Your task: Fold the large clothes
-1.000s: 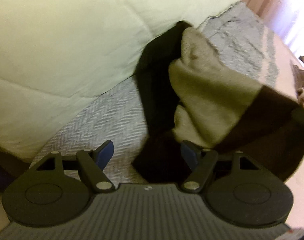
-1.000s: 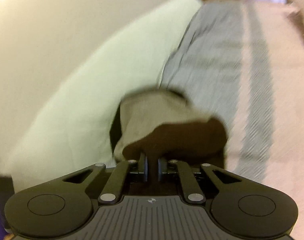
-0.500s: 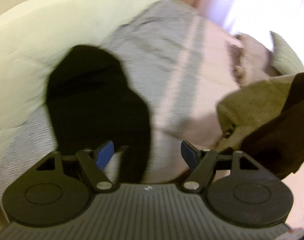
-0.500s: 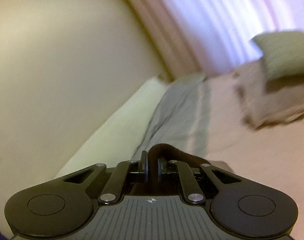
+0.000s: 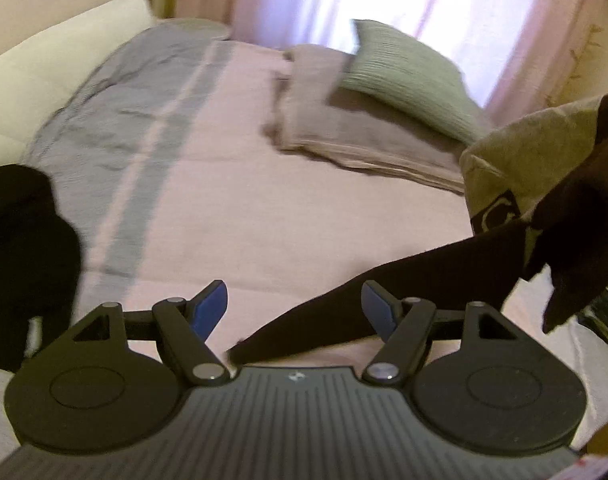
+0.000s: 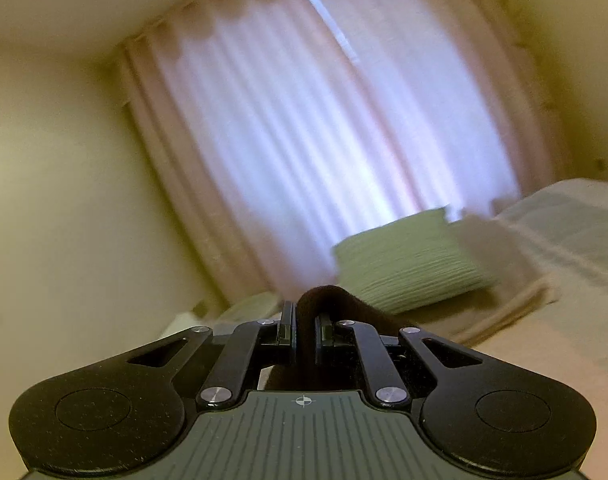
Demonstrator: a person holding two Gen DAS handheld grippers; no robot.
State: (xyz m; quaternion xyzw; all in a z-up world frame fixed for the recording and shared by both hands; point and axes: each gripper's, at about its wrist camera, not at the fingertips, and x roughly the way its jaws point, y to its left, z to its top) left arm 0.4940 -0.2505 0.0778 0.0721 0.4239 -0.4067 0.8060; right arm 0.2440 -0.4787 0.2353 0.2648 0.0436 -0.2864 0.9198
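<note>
A dark garment with a tan lining (image 5: 544, 168) hangs in the air at the right of the left wrist view. One dark strip of it (image 5: 404, 288) runs down across the gap of my left gripper (image 5: 294, 306), which is open; its blue pads (image 5: 210, 304) do not press on the cloth. More black cloth (image 5: 24, 260) bulks at the left edge. In the right wrist view my right gripper (image 6: 304, 322) is shut on a fold of the dark garment (image 6: 332, 300), raised and pointing almost level toward the window.
Below is a bed with a pink cover (image 5: 284, 208) and a grey striped blanket (image 5: 116, 120). A cream duvet (image 5: 52, 60) lies far left. A green pillow (image 5: 408, 76) rests on a folded beige blanket (image 5: 344, 132). Bright curtains (image 6: 324, 120) hang behind.
Both views have swung away from the cream duvet toward the window. The right gripper has lifted the garment off the bed, still shut on it. The left gripper's jaws stay equally wide.
</note>
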